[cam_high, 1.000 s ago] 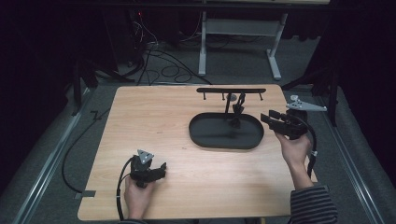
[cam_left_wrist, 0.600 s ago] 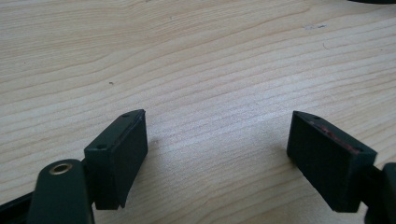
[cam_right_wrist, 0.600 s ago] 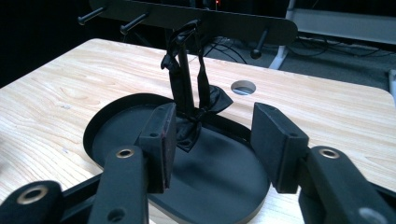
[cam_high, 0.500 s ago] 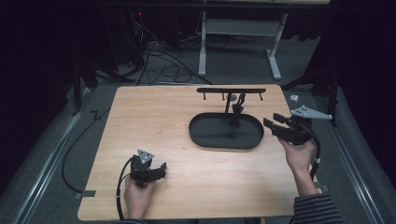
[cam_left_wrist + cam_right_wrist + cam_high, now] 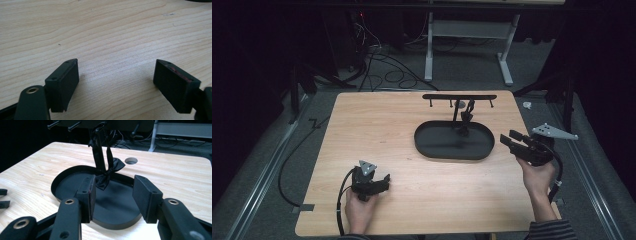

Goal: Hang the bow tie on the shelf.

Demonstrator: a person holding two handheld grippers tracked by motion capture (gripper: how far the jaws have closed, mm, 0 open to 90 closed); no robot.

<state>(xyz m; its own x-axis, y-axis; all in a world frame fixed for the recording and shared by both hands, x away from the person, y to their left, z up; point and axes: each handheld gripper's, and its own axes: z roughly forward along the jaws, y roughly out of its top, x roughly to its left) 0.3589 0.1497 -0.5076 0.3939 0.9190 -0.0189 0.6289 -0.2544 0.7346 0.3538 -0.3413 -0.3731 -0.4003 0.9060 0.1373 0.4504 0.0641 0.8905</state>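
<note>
A black oval tray (image 5: 443,145) lies right of the table's middle; a black T-shaped stand (image 5: 459,96) with pegs rises from its far end. From the stand hangs a black bow tie (image 5: 467,113), its knot low over the tray (image 5: 110,173). My right gripper (image 5: 510,137) hovers just right of the tray and faces it. Its jaws (image 5: 113,187) have just been closing a little but stand open with nothing between them. My left gripper (image 5: 384,181) rests on the bare wood near the front left, open and empty (image 5: 116,75).
A round cable hole (image 5: 131,160) sits in the tabletop behind the stand. Beyond the table's far edge are a white desk frame (image 5: 467,30) and floor cables (image 5: 382,60). Bare wood lies between the two grippers.
My right gripper has drifted toward the near edge and slightly lower, staying beside the tray's right end. The left gripper has not moved.
</note>
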